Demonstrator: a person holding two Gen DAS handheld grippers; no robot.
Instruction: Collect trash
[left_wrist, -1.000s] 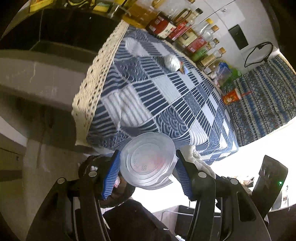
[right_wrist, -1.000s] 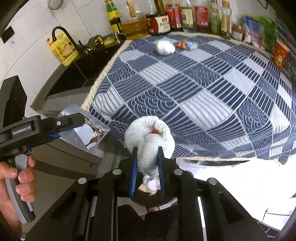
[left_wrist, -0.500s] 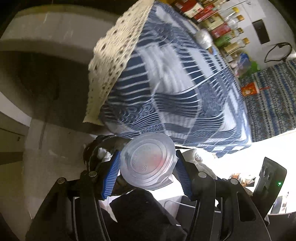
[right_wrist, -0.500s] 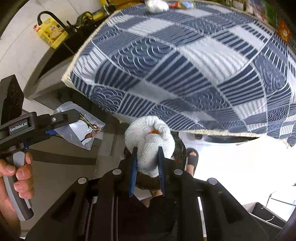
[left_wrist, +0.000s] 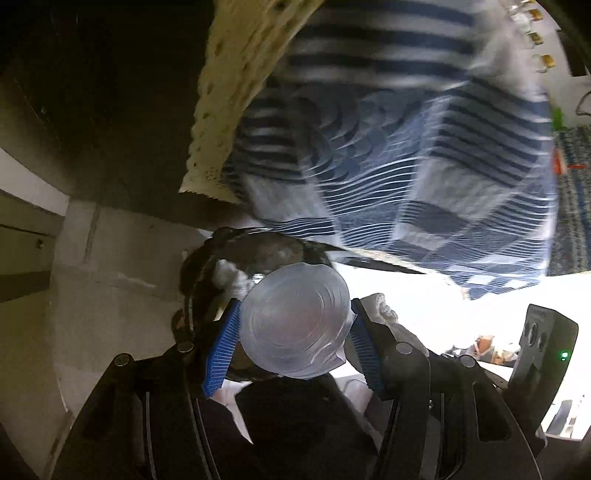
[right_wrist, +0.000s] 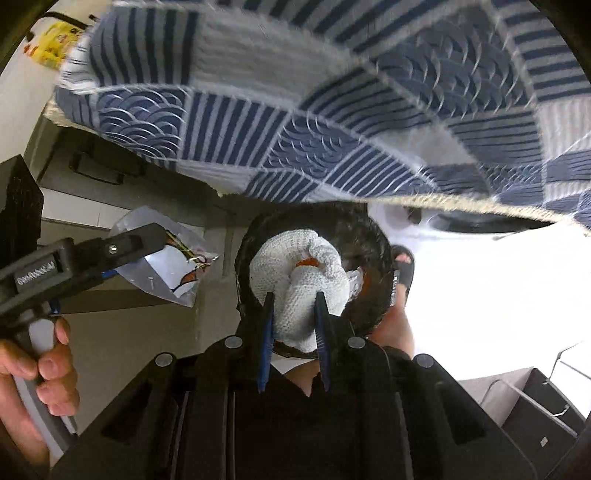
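Both grippers down over the bin, trash still in the jaws

Since a second ago both hands have dropped from tabletop height to below the near edge of the blue patchwork tablecloth (right_wrist: 332, 122), so the dark round trash bin (right_wrist: 373, 236) on the floor now sits right under them. The left gripper (left_wrist: 291, 332) is partly open and clamped on a clear plastic cup (left_wrist: 295, 325), seen bottom-on, which in the right wrist view looks crushed flat with a printed side. The right gripper (right_wrist: 293, 314) is squeezed nearly closed on a wadded white cloth (right_wrist: 295, 280) with something orange tucked in it, hanging over the bin's mouth. A sandalled foot (right_wrist: 402, 266) stands just beside the bin. Judging from this, carrying is done; letting go of both pieces remains.
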